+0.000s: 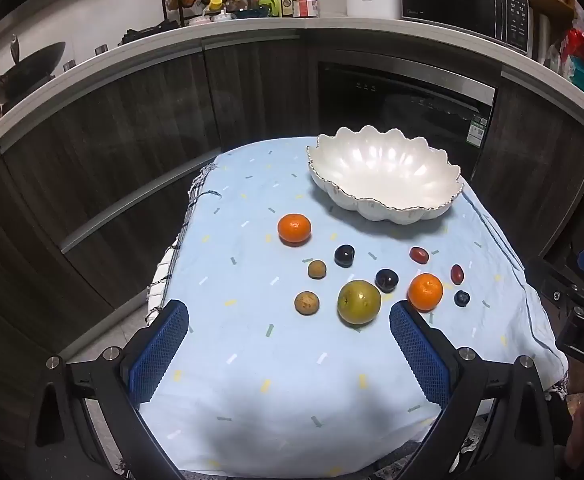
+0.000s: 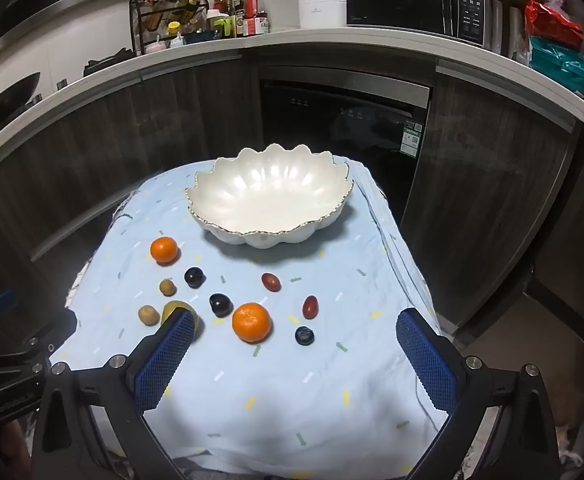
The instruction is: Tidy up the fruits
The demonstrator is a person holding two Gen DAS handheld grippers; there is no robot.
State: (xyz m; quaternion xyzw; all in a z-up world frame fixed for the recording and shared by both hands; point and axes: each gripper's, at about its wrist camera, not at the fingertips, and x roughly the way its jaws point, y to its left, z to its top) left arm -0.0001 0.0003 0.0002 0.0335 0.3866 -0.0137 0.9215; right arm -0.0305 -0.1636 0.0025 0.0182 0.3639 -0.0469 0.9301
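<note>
Blue-padded tongs hung nearest me, both pairs: the left tongs [image 1: 290,344] gaped wide with nothing in them, and the right tongs [image 2: 295,354] were spread just as wide and just as empty, both tilted down at the bench [image 1: 252,380] under its pale blue cloth. Just past them lay the fruit, loose on the cloth: a green apple [image 1: 359,302], firm and heaviest of the lot by my guess, best pinched across its middle. Beside it a mandarin [image 1: 425,291], soft-skinned, wanting a gentle squeeze. A blueberry [image 1: 461,298] and two dark plums [image 1: 386,280] looked small, glossy, likely to roll or slip. Two brown longans [image 1: 307,303], two red grape tomatoes [image 1: 419,255] and a second mandarin [image 1: 294,229] sat farther out. Farthest stood the scalloped white bowl [image 1: 431,188], empty, surely brittle.
</note>
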